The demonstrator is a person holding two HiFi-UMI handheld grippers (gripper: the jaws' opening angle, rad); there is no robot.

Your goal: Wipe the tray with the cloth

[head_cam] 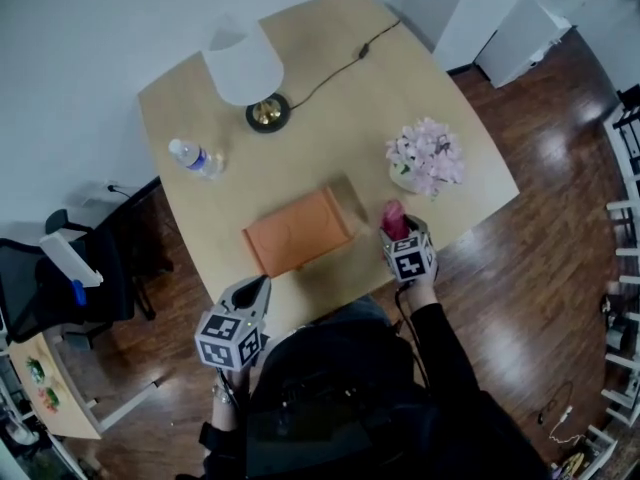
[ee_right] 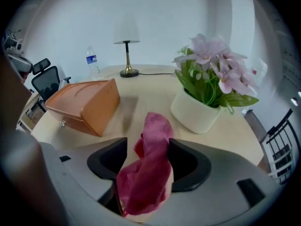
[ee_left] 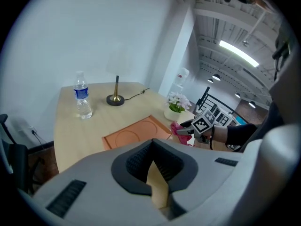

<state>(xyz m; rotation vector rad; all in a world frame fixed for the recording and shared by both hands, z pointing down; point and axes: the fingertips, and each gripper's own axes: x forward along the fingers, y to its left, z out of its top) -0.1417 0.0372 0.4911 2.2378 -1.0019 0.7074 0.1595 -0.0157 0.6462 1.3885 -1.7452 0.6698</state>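
My right gripper's jaws stand wide apart, with the one pink cloth loose between them. It is just beside the one orange tray on the table. My left gripper's jaws are together and empty. Farther off stand one water bottle, one lamp and one potted flower.

No word, brand or number can be read anywhere. The water bottle on the desk carries a blue label, but its print is too small to make out. The cube on the left gripper and the one on the right gripper bear black-and-white square markers. These are patterns only, with no letters or digits.
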